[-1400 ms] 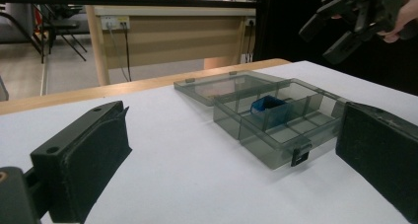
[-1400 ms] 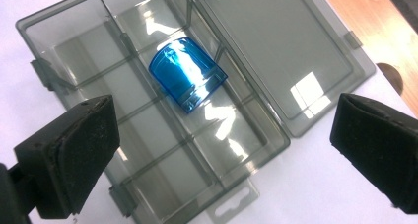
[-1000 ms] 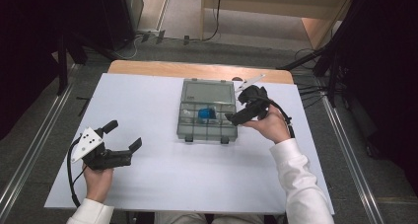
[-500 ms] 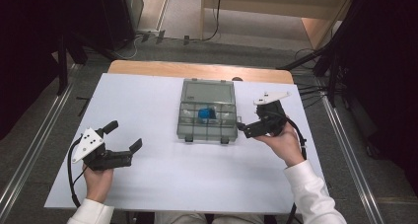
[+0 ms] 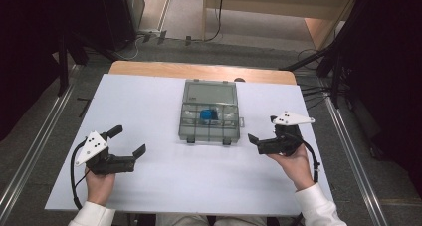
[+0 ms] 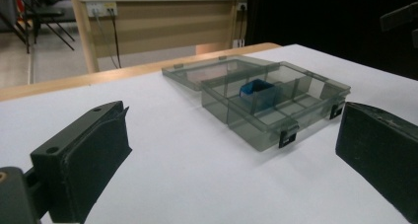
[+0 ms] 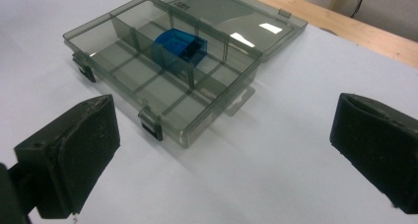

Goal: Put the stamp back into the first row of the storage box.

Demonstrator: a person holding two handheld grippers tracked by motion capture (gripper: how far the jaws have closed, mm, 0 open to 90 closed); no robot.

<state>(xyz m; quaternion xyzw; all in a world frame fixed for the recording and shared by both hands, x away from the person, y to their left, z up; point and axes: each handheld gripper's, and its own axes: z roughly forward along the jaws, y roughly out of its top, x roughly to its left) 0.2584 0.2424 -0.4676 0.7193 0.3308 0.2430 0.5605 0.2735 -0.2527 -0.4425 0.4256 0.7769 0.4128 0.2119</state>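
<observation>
A smoky clear compartment box point(image 5: 195, 130) lies open in the middle of the white table point(image 5: 149, 101), its lid point(image 5: 209, 92) folded flat behind it. One small blue piece point(image 5: 206, 114) sits in a middle compartment, and in the right gripper view the blue piece point(image 7: 180, 49) shows as an open-topped insert. My left gripper point(image 5: 129, 140) is open at the front left, well away from the box. My right gripper point(image 5: 262, 130) is open just right of the box, with nothing between its fingers point(image 7: 74, 155). The left gripper's own pads point(image 6: 84, 160) stand wide apart, facing the box point(image 6: 276, 100).
A strip of bare wooden tabletop point(image 5: 199, 71) shows behind the white sheet. Metal rails point(image 5: 348, 151) run along both sides of the table, with cables on the floor beyond. Bare white surface lies in front of the box.
My right gripper has drawn back from over the box, moving right and toward the person, and now stands beside it. The left gripper has stayed put.
</observation>
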